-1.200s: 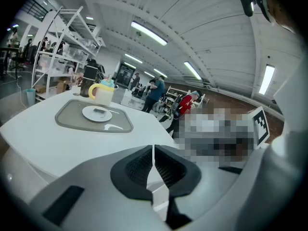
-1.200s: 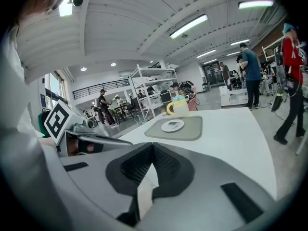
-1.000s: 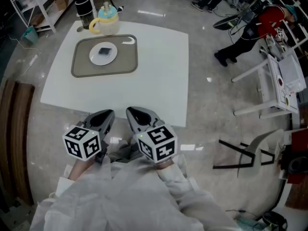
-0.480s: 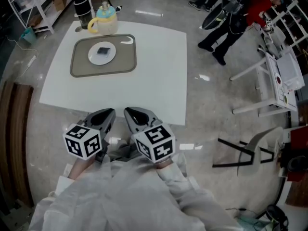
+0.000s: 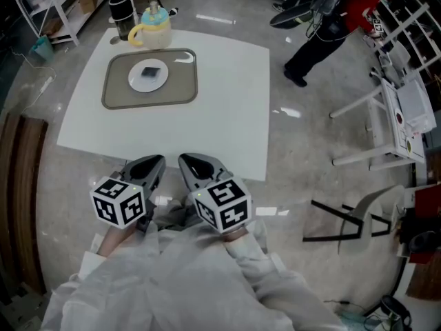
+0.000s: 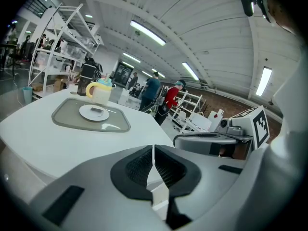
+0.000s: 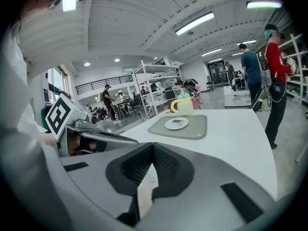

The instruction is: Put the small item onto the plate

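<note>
A small dark item (image 5: 149, 72) lies on a white plate (image 5: 140, 81) that sits on a grey tray (image 5: 175, 92) at the table's far left. The same item (image 6: 97, 110) and plate (image 6: 89, 113) show in the left gripper view, and the plate (image 7: 176, 124) shows in the right gripper view. My left gripper (image 5: 153, 162) and right gripper (image 5: 188, 161) are held side by side just off the table's near edge, far from the plate. Both have their jaws shut with nothing between them.
A yellow-handled jug (image 5: 153, 32) and a dark cylinder (image 5: 122, 14) stand behind the tray. The white table (image 5: 227, 102) is bare on its right half. A person in red (image 5: 341, 21) walks at the upper right near white racks (image 5: 403, 109). A black chair frame (image 5: 351, 219) lies on the floor.
Both grippers have stayed where they were. The person in red at the upper right has moved further left and back across the floor.
</note>
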`<state>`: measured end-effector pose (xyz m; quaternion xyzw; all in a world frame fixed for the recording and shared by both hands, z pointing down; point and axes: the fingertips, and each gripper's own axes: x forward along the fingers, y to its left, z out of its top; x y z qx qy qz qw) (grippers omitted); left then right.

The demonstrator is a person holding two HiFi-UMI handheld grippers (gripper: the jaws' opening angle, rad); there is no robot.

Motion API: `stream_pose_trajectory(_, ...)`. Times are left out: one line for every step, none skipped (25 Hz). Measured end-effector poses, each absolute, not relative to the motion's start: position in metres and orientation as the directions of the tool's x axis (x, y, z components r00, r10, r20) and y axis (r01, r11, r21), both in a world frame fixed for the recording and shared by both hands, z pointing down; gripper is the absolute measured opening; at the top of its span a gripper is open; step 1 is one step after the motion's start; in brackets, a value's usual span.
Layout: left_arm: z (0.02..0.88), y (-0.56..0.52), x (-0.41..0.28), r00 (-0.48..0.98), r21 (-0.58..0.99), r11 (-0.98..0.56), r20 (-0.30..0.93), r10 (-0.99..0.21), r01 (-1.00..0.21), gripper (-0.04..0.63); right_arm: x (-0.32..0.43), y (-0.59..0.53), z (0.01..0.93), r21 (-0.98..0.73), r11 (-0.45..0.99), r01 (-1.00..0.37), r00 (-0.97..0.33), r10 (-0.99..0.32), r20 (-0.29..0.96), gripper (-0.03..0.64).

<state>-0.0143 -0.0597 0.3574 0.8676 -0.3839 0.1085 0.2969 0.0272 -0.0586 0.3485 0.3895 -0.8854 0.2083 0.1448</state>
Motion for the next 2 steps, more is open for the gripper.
stream_pose_trajectory(0.3575, -0.0599, -0.0150, 0.681, 0.432, -0.528, 0.416, -0.603, -0.731, 0.021, 0.0266, -0.0588, 0.3485, -0.255, 0.612, -0.749, -0.656, -0.628, 0.419, 0.015)
stream_pose_trajectory(0.3575, -0.0601, -0.0157, 0.680, 0.432, -0.527, 0.416, -0.604, -0.732, 0.021, 0.0261, -0.0589, 0.3485, -0.254, 0.614, -0.747, -0.657, -0.626, 0.419, 0.015)
